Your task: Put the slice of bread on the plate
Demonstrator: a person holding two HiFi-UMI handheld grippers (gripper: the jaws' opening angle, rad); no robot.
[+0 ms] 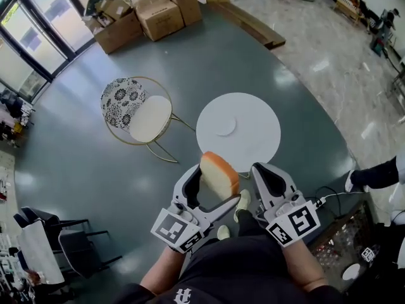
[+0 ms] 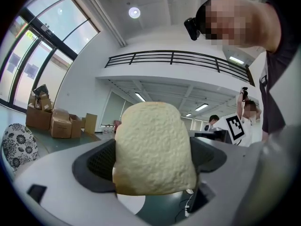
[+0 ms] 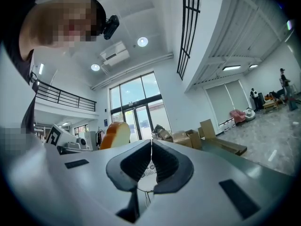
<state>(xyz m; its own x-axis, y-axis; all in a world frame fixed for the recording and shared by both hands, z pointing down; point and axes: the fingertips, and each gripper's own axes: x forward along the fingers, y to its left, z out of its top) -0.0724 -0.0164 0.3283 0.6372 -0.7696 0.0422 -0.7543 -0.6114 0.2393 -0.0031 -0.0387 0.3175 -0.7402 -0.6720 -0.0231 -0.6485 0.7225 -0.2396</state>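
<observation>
The slice of bread [image 1: 219,173], pale with an orange-brown crust, stands upright between the jaws of my left gripper [image 1: 204,181], which is shut on it. In the left gripper view the bread [image 2: 154,149] fills the gap between the dark pads. A white plate [image 1: 226,126] lies on the round white table [image 1: 253,145] just beyond both grippers. My right gripper [image 1: 267,177] is shut with nothing in it, its pads meeting at the tips [image 3: 151,155]. The bread [image 3: 114,134] shows to its left in the right gripper view.
A round chair [image 1: 137,111] with a patterned back stands left of the table. Cardboard boxes [image 1: 142,12] sit far back on the grey floor. Cables [image 1: 329,198] and a person's shoe [image 1: 352,181] lie at the right. A black chair [image 1: 57,228] is at the lower left.
</observation>
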